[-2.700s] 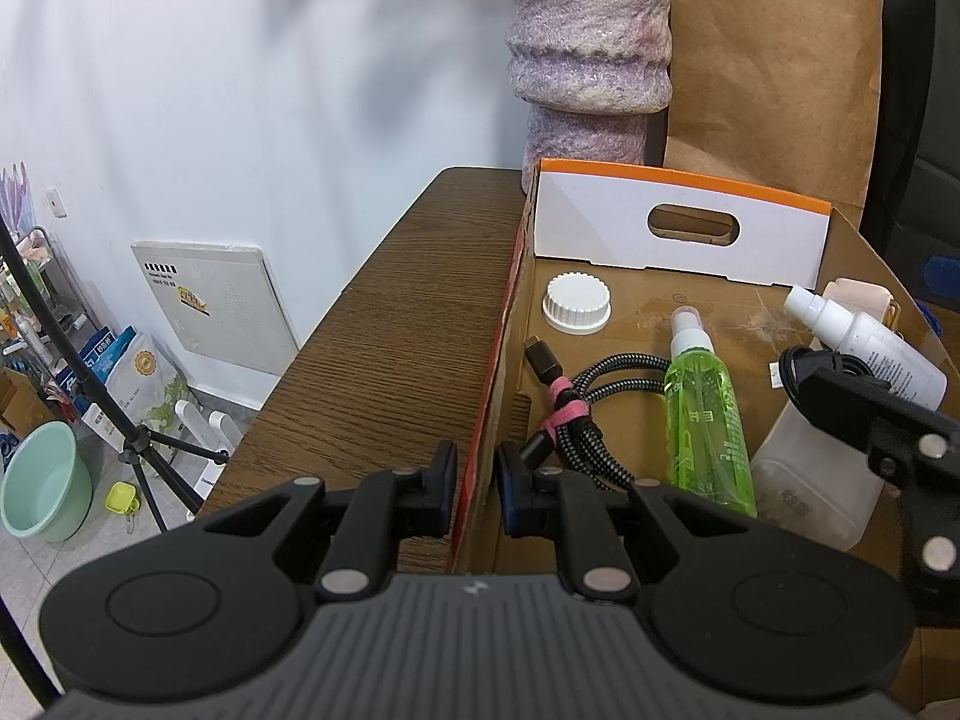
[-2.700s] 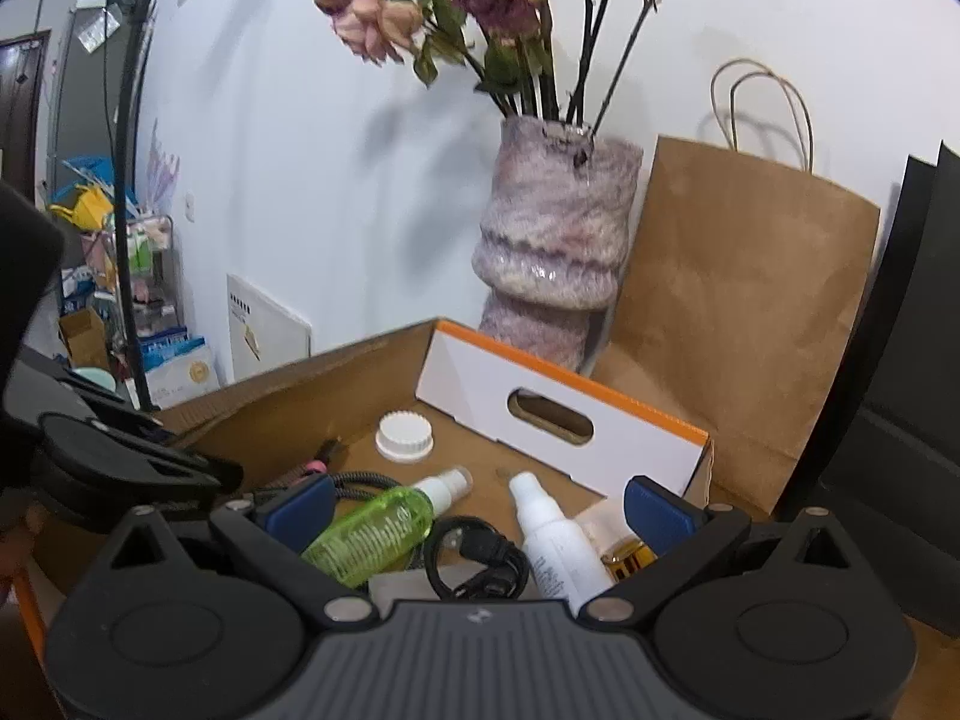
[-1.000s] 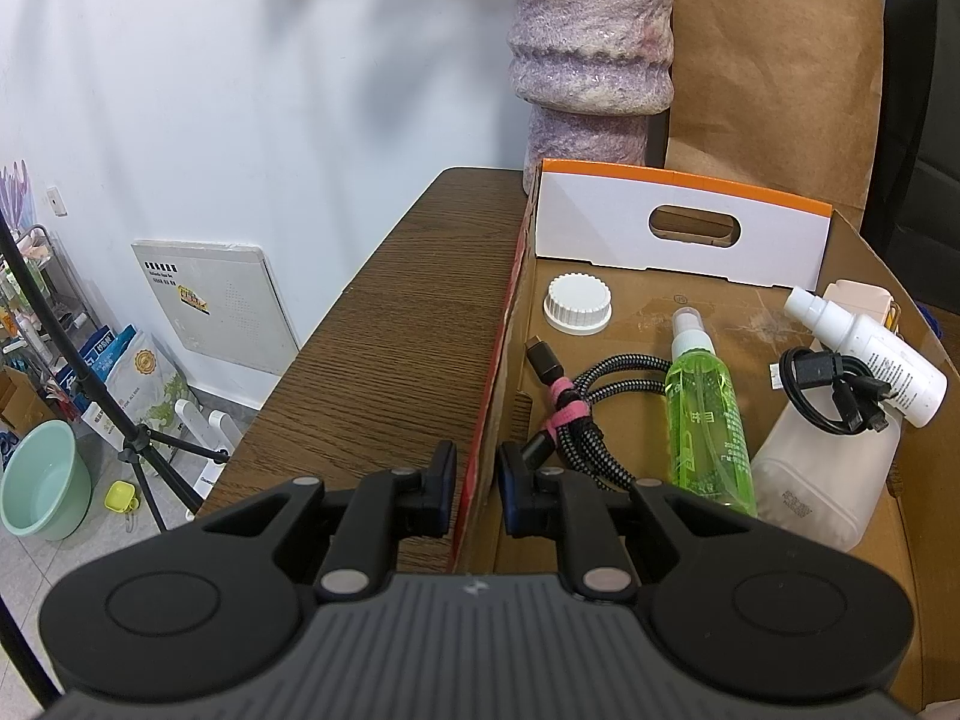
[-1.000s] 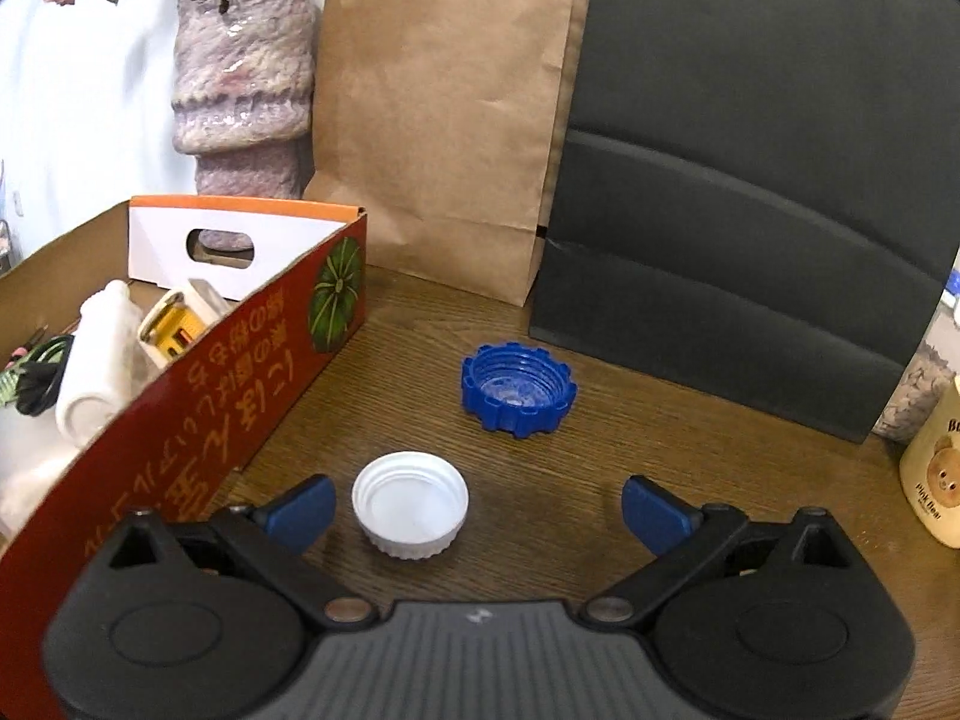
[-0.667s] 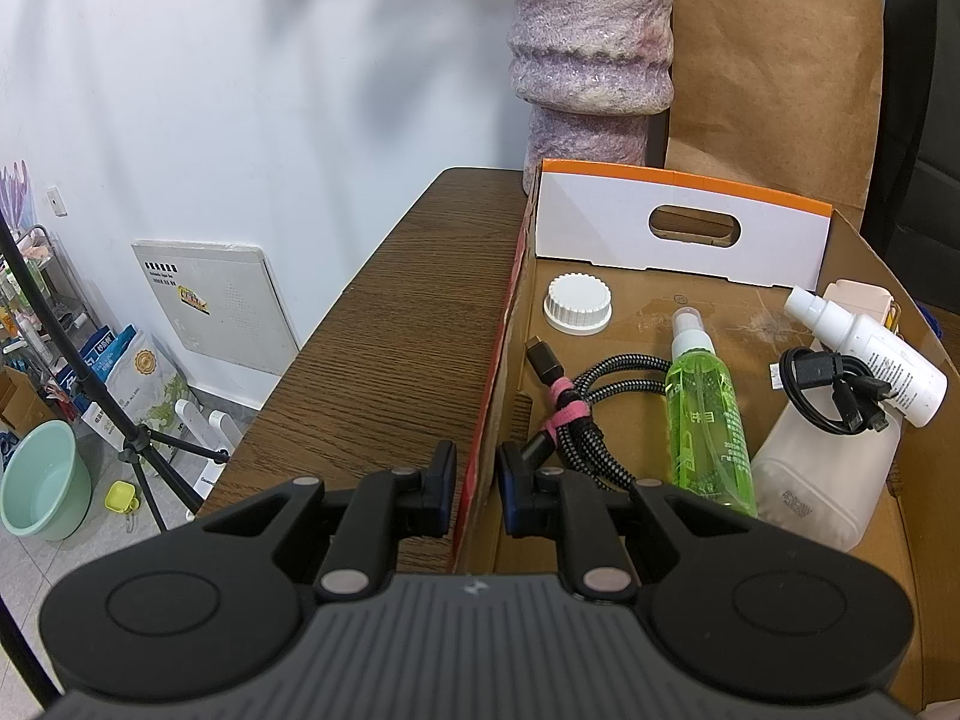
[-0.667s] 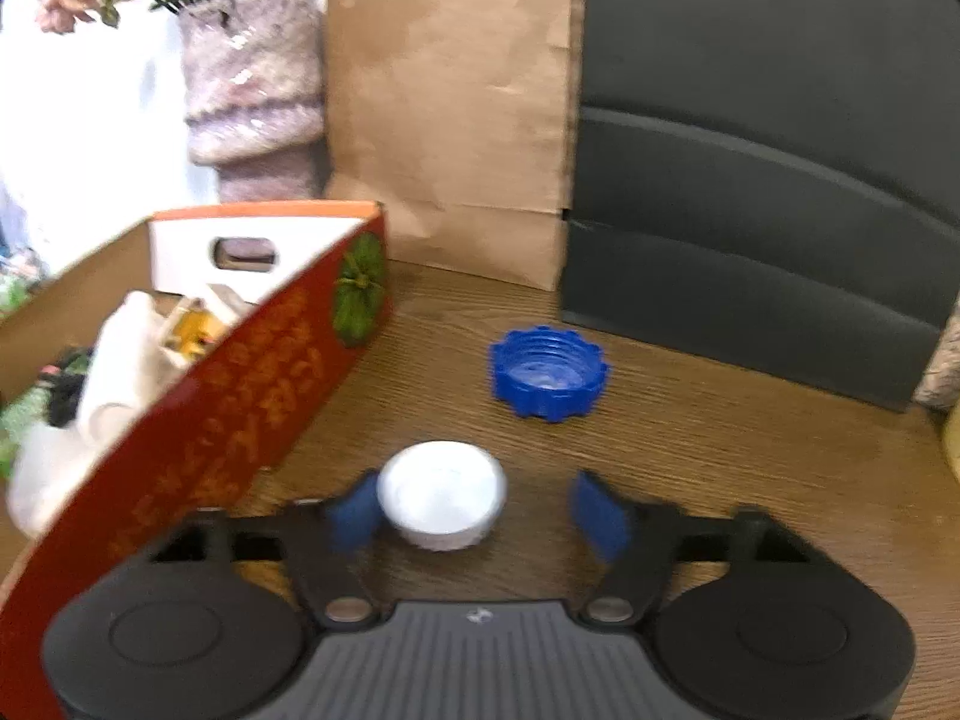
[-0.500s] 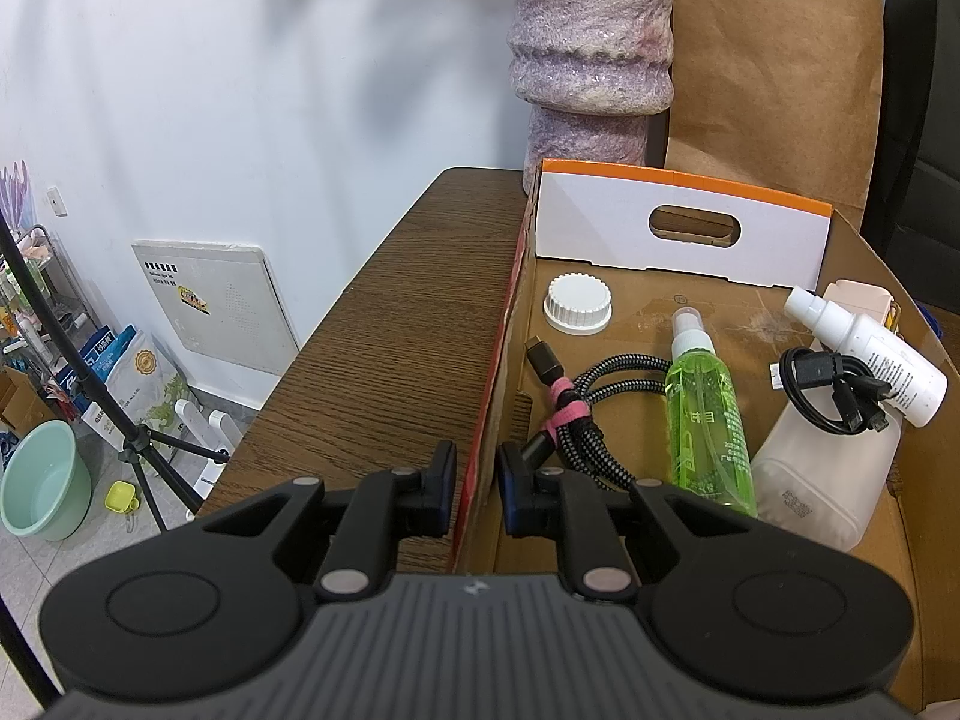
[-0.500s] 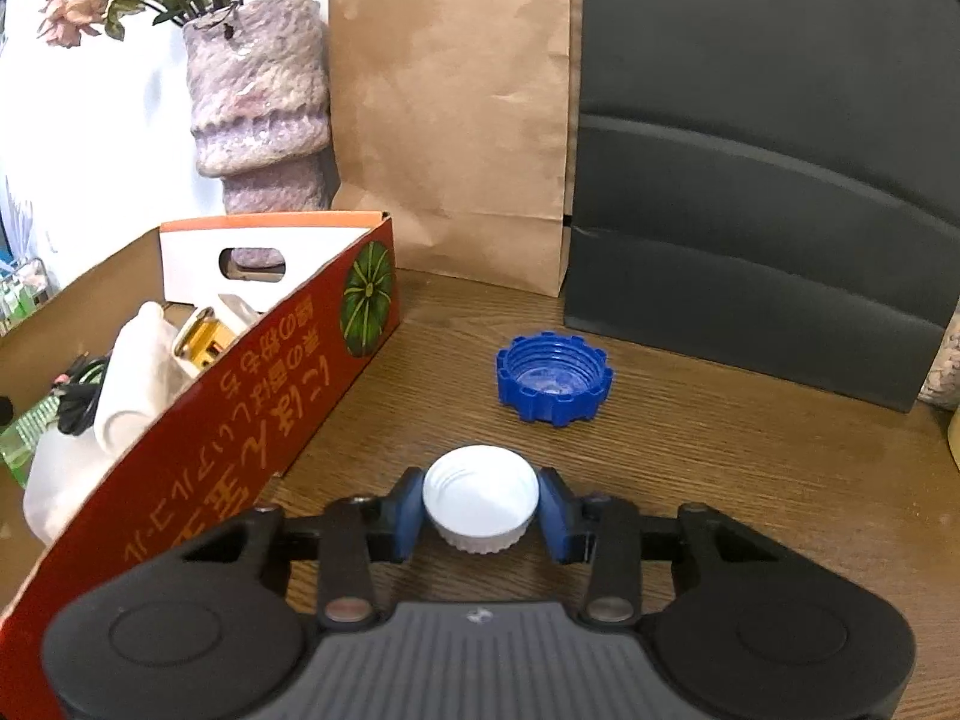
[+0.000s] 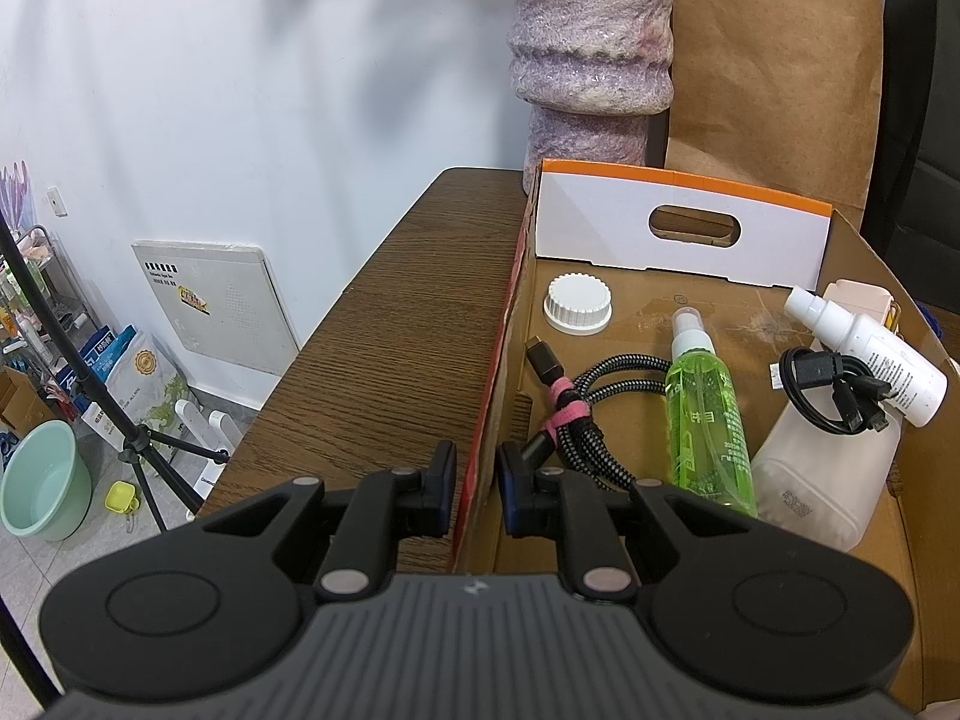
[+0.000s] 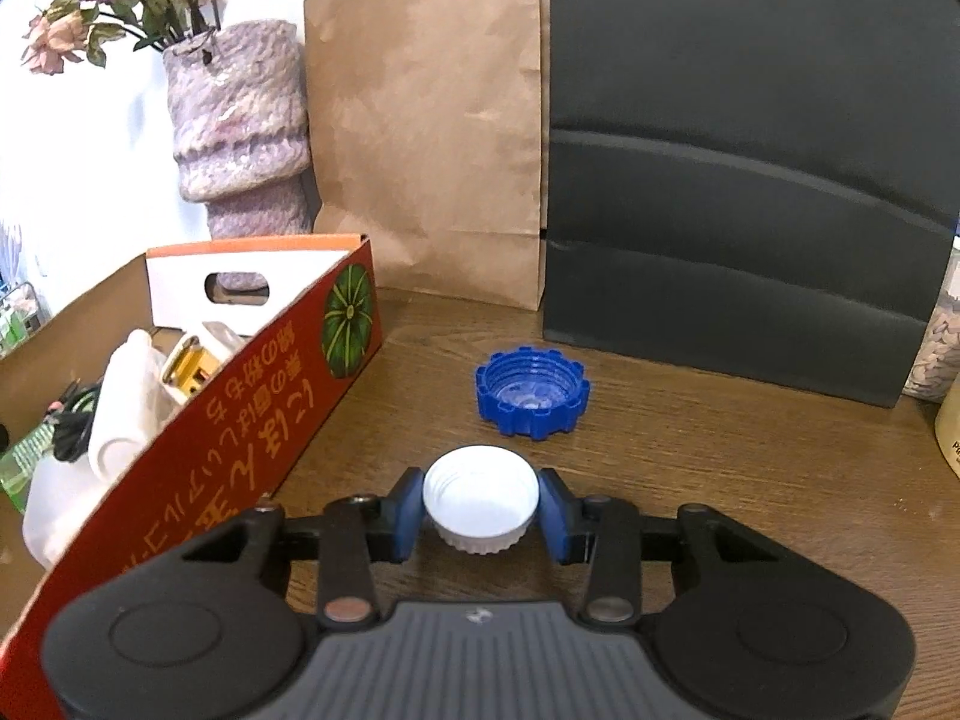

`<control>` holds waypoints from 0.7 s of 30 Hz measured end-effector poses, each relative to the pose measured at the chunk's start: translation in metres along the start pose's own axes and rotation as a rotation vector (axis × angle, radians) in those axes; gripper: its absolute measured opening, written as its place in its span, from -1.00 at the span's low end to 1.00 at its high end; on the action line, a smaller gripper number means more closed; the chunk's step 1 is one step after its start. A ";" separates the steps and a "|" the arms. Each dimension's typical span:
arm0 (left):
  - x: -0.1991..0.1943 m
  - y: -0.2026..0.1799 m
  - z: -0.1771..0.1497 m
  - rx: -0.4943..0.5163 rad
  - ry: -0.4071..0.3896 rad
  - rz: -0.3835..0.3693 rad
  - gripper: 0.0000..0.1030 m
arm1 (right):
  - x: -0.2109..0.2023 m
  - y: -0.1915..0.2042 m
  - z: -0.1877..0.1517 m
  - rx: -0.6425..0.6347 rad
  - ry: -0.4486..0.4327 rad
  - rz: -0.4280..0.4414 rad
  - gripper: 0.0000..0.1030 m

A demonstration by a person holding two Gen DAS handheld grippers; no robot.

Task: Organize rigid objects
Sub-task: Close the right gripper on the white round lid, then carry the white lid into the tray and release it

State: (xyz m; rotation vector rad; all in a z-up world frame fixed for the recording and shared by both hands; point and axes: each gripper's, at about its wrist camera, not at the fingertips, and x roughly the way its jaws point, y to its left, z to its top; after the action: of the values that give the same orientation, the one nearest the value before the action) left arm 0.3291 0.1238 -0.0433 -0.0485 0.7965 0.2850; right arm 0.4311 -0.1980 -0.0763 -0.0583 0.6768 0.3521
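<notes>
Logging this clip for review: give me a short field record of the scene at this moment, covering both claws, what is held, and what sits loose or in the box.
right claw: shut on round white plastic cap, open side up
left claw: shut on left wall of cardboard box
loose on wooden table: blue ribbed plastic cap, open side up
in box: green spray bottle, white spray bottle, braided cable, second white cap

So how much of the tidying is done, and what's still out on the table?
Mostly done. Already in the cardboard box: a white lid, green spray bottle, white spray bottle, two cables and a jug. In hand: the right claw has just closed on the white cap, while the left claw grips the box wall. Left: the blue cap on the table.
</notes>
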 end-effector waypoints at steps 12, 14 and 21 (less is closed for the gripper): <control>0.000 0.000 0.000 0.001 0.000 0.000 -0.69 | -0.026 0.003 0.012 -0.012 -0.095 -0.007 -0.24; 0.000 0.000 0.000 0.001 0.000 0.000 -0.69 | -0.030 0.004 0.013 -0.014 -0.107 -0.007 -0.24; 0.000 0.000 0.000 0.001 0.000 0.001 -0.69 | -0.045 0.009 0.020 -0.028 -0.152 -0.005 -0.24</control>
State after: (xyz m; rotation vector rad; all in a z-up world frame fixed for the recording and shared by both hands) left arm 0.3290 0.1236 -0.0433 -0.0472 0.7964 0.2854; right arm 0.4077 -0.1999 -0.0326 -0.0591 0.5215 0.3577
